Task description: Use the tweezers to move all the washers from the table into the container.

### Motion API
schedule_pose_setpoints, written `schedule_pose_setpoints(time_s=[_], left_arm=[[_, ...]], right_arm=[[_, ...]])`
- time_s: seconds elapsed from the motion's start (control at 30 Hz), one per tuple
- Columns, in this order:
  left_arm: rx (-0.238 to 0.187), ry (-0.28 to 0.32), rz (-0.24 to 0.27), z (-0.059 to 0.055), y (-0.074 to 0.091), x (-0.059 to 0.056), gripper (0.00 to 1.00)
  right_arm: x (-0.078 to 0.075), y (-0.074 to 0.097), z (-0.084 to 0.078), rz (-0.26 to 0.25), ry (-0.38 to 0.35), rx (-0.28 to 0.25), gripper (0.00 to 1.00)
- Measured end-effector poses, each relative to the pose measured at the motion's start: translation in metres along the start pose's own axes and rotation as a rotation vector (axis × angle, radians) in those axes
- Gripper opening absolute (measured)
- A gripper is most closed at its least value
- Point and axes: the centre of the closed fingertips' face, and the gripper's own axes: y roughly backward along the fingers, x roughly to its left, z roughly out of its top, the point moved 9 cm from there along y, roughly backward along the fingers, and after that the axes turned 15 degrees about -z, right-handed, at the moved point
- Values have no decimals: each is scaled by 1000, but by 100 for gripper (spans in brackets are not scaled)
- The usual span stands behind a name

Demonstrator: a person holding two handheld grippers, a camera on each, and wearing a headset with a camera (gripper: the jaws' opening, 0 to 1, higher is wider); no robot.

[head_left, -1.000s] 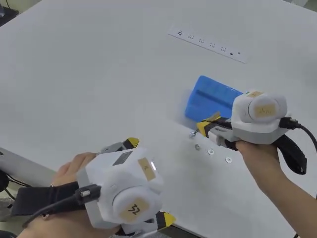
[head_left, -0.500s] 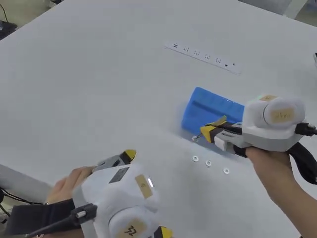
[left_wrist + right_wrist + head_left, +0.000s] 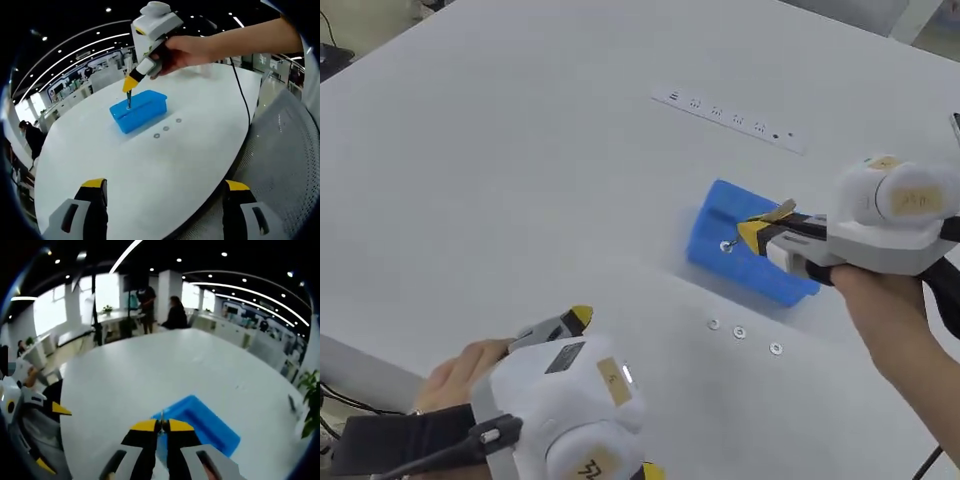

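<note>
three washers (image 3: 739,332) lie in a row on the surface (image 3: 520,180) just on your side of the blue container (image 3: 715,225), nearest your right hand-held gripper (image 3: 763,228), clamped on the tweezers (image 3: 128,99) pointing down over it, while your left hand-held gripper (image 3: 164,186) rests jaws apart, farther off.

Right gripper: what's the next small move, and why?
Probably loosen the right gripper slightly so the tweezers release: their tip hangs over the blue container with what looks like a washer. Three washers lie on the table.
</note>
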Motion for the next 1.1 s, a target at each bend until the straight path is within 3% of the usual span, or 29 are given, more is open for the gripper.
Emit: schedule_pose_setpoints(time_s=[0.37, 0.67, 1.07, 1.1], left_arm=[[22, -9, 8, -1, -1, 1, 97], [36, -7, 2, -3, -2, 1, 97], [55, -11, 0, -4, -3, 0, 95], [55, -11, -1, -4, -3, 0, 95]], right_arm=[[-15, -24, 5, -44, -32, 0, 3], [-26, -64, -15, -37, -68, 78, 3], [-21, -86, -34, -24, -73, 152, 3], [-22, -86, -31, -29, -81, 119, 3]])
